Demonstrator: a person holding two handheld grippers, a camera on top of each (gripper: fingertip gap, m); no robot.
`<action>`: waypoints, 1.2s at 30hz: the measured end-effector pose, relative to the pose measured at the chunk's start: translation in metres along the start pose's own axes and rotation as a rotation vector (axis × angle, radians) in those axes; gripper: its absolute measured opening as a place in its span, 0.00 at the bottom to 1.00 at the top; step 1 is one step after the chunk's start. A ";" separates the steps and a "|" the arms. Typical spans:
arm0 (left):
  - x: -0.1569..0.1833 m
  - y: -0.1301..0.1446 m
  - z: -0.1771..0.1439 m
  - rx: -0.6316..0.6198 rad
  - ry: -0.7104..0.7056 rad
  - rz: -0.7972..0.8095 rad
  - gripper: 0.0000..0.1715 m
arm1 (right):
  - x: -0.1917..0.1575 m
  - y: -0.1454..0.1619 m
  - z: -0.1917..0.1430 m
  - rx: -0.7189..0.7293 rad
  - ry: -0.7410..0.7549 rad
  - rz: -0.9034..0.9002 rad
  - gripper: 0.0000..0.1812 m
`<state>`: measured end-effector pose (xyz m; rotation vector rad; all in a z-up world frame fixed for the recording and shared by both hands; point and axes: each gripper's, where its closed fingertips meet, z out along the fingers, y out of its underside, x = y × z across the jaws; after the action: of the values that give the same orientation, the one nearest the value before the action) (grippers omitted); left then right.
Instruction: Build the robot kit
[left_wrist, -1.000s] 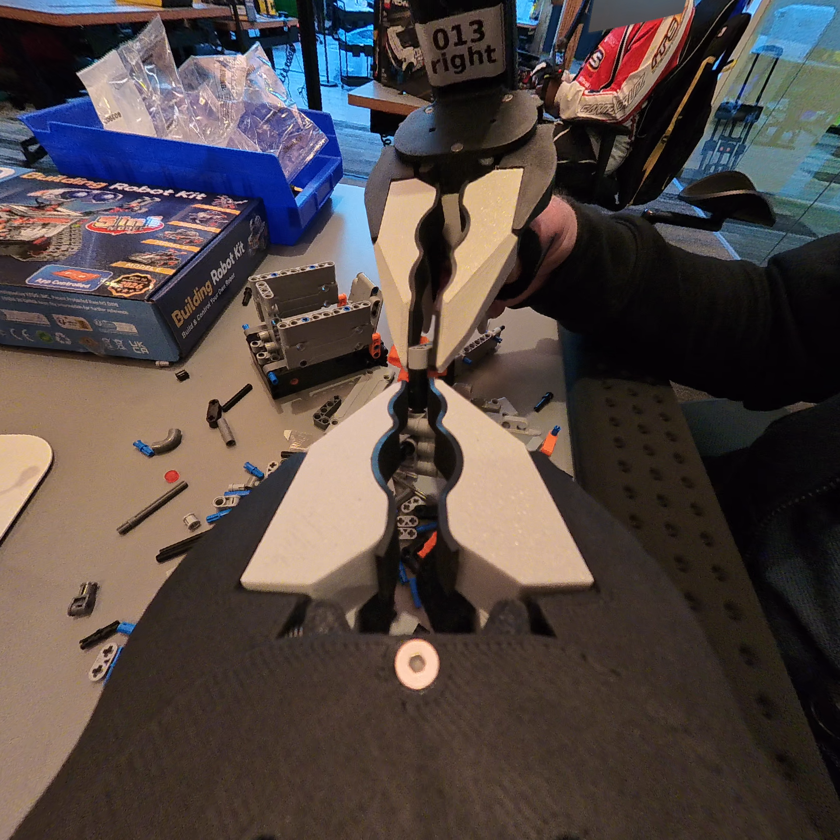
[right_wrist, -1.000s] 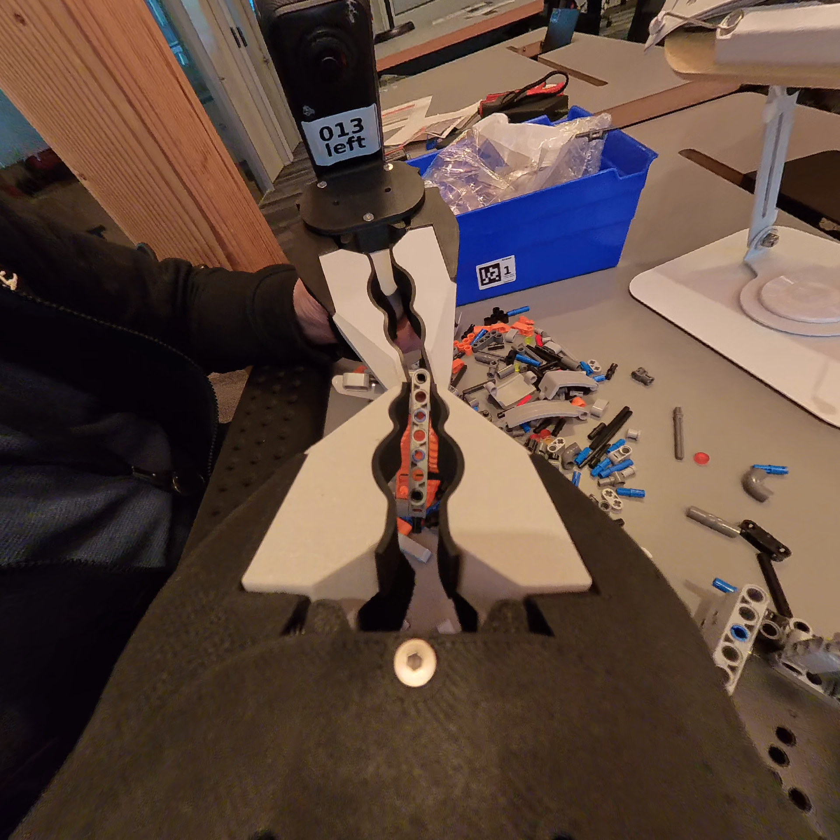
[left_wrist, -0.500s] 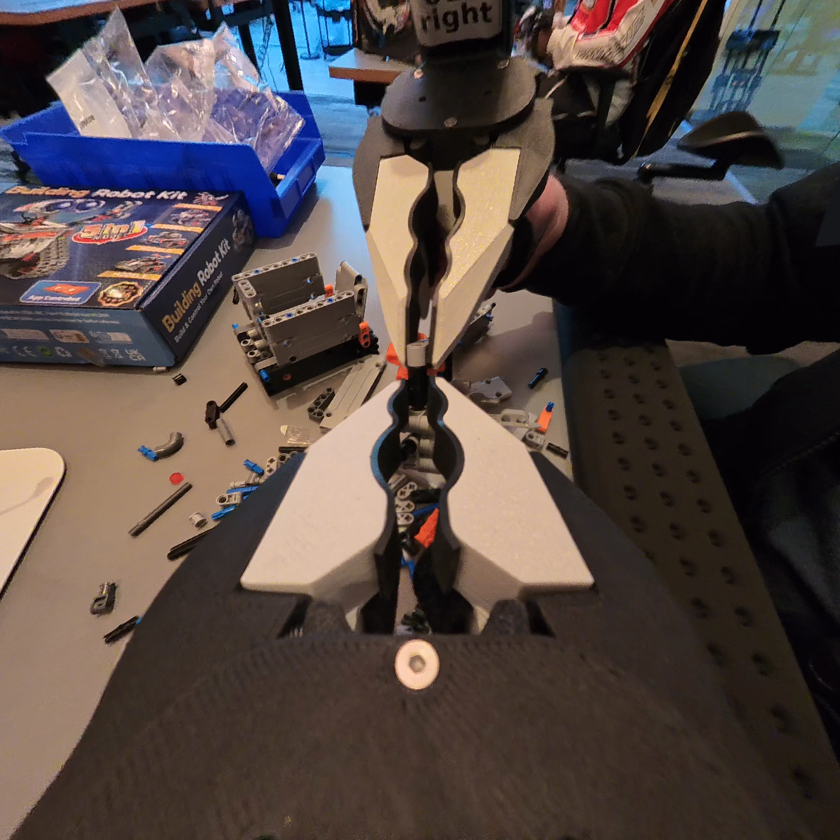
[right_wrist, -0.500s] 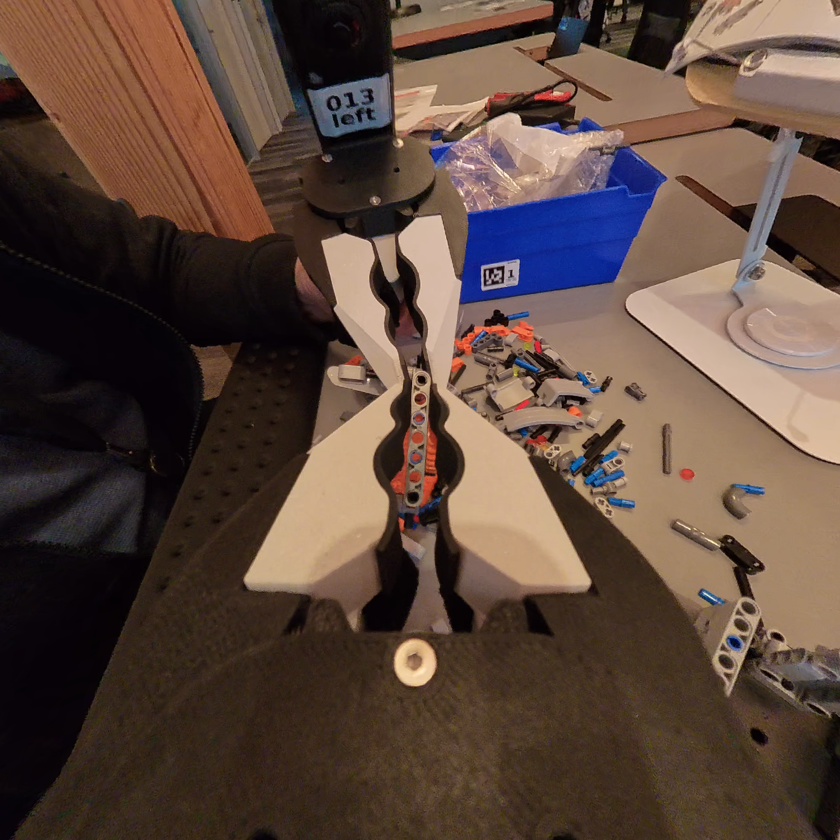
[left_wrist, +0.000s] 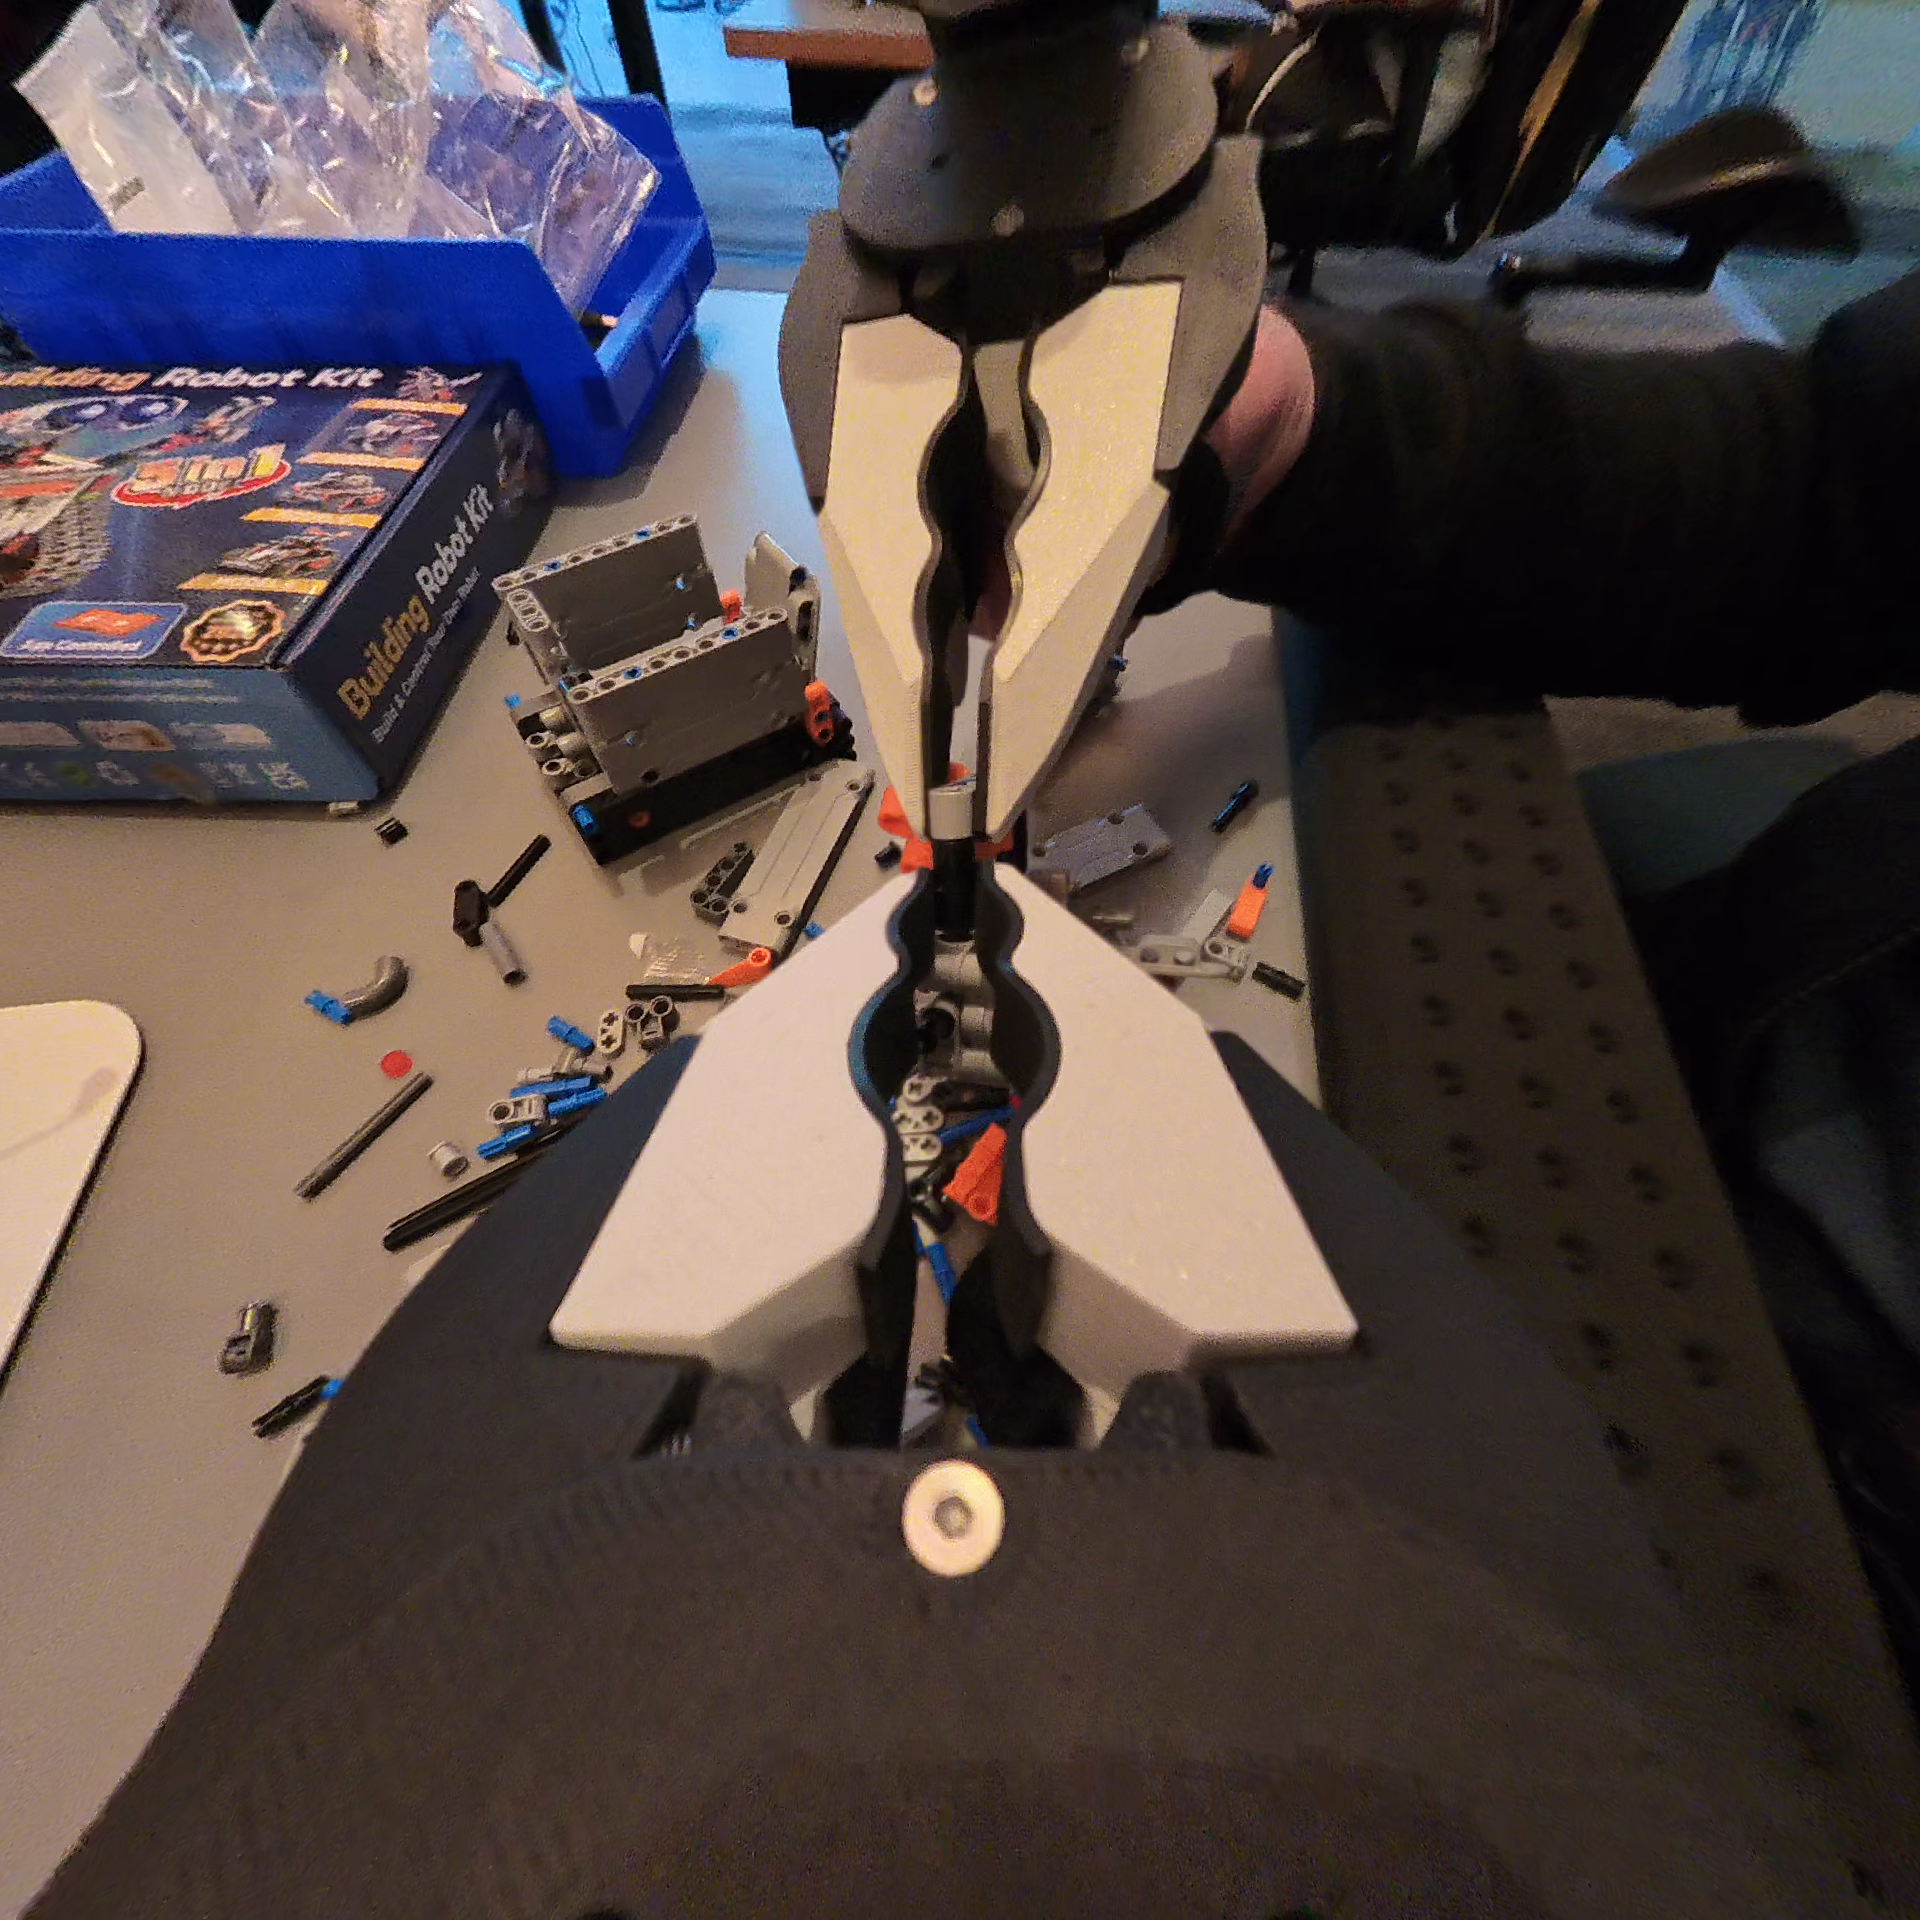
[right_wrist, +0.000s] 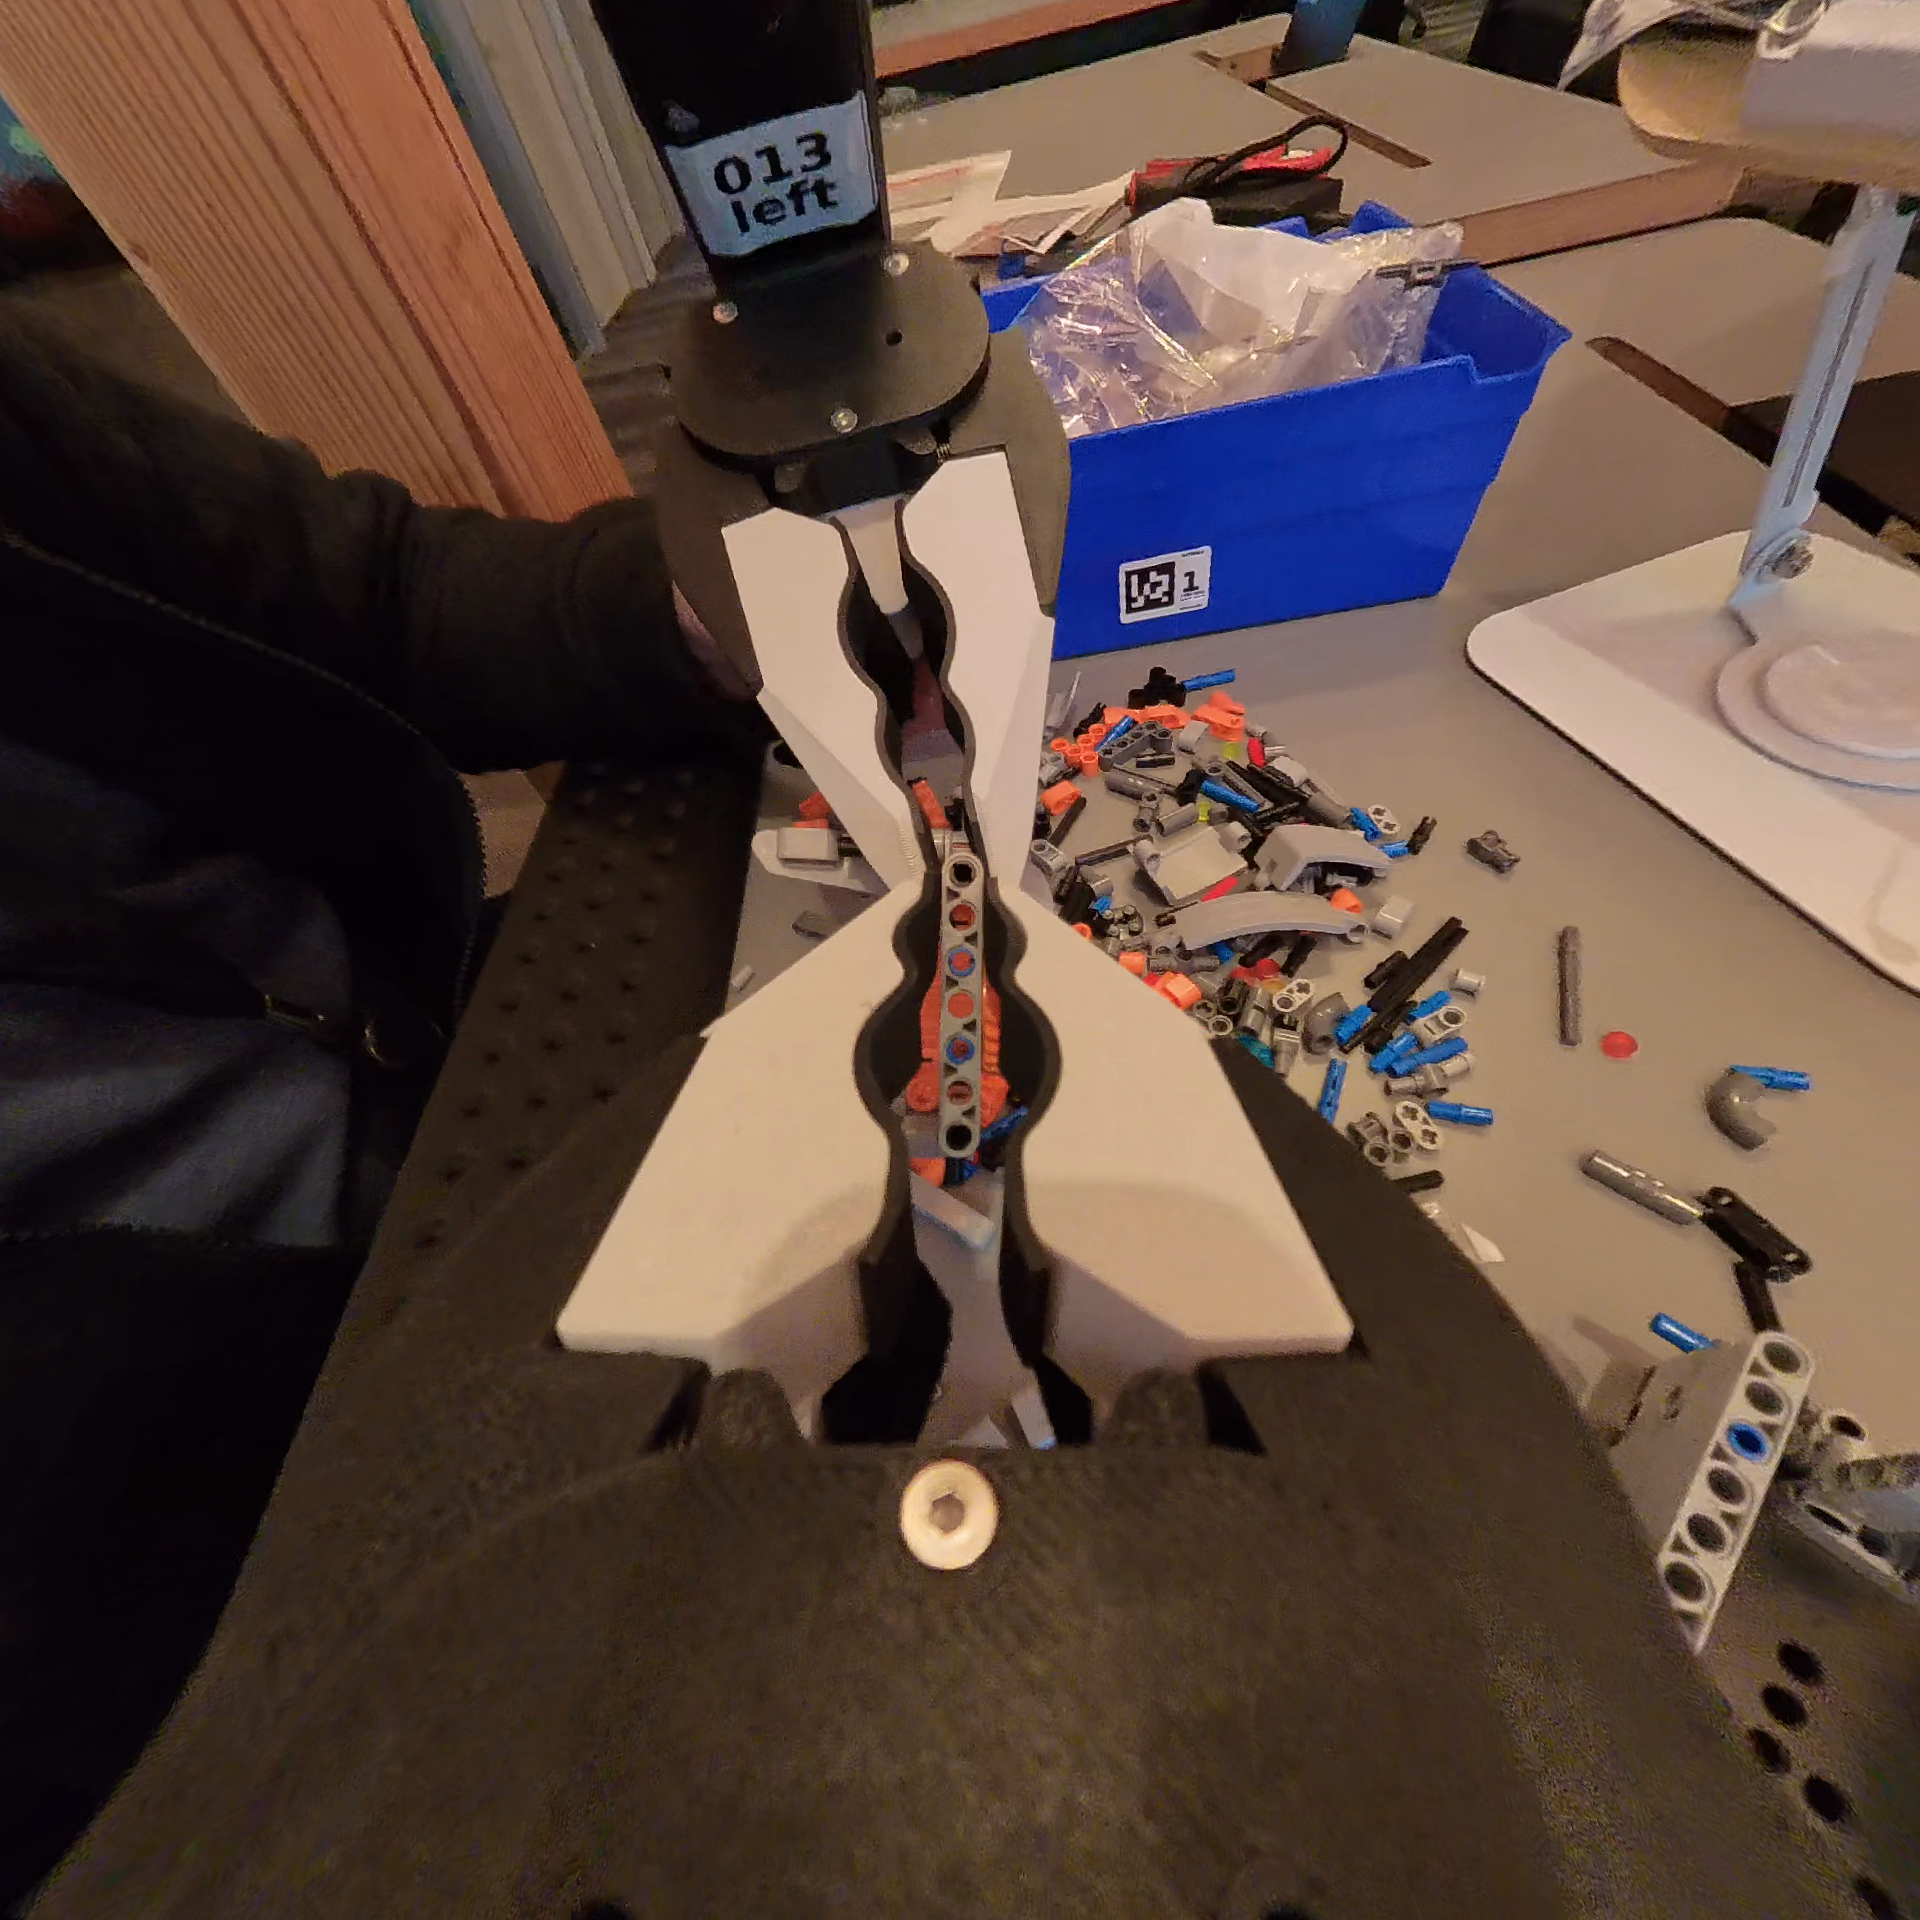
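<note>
Both tools have drawn closer together since the earlier frames, so that each now fills more of the other's view, and the right tool's label has slipped off the top edge of the left wrist view.

The grey bench (left_wrist: 156, 914) carries a blue bin (left_wrist: 312, 301) stuffed with clear plastic bags. Just in front of the bin lies a printed blue box (left_wrist: 208, 582), and beside that box, farther from the bin, stands a half-built grey model (left_wrist: 665, 665). A black perforated mat (left_wrist: 1455, 1039) runs along the bench edge, well away from the bin, under a person's dark sleeve (left_wrist: 1507, 499).

Only the right wrist view shows the white stand base (right_wrist: 1662, 707) to one side of the bin, and the loose pile of orange, blue, grey and black parts (right_wrist: 1247, 883) in front of the bin.

The right tool (right_wrist: 961, 883) is pinching a grey beam (right_wrist: 961, 997) with a row of round holes. This view shows it flat-on, while the left wrist view shows only its small end.

The left tool (left_wrist: 951, 894) meets it tip to tip above the pile, pressed onto a short black piece (left_wrist: 954, 883) that touches the beam's end. The beam hides that piece in the right wrist view.
</note>
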<state>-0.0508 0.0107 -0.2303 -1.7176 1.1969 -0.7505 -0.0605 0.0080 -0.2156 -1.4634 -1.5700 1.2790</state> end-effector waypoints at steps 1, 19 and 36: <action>0.001 0.001 0.000 -0.015 -0.001 0.016 0.03 | -0.001 0.001 0.000 -0.011 0.009 -0.019 0.03; 0.014 0.001 0.003 -0.055 -0.015 0.103 0.03 | -0.013 0.006 -0.002 -0.053 0.027 -0.120 0.02; 0.020 -0.007 -0.004 0.029 0.038 0.030 0.03 | -0.019 -0.004 -0.026 0.074 -0.041 -0.038 0.02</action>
<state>-0.0442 -0.0078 -0.2223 -1.6649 1.2296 -0.7815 -0.0348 -0.0047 -0.1999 -1.3634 -1.5528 1.3379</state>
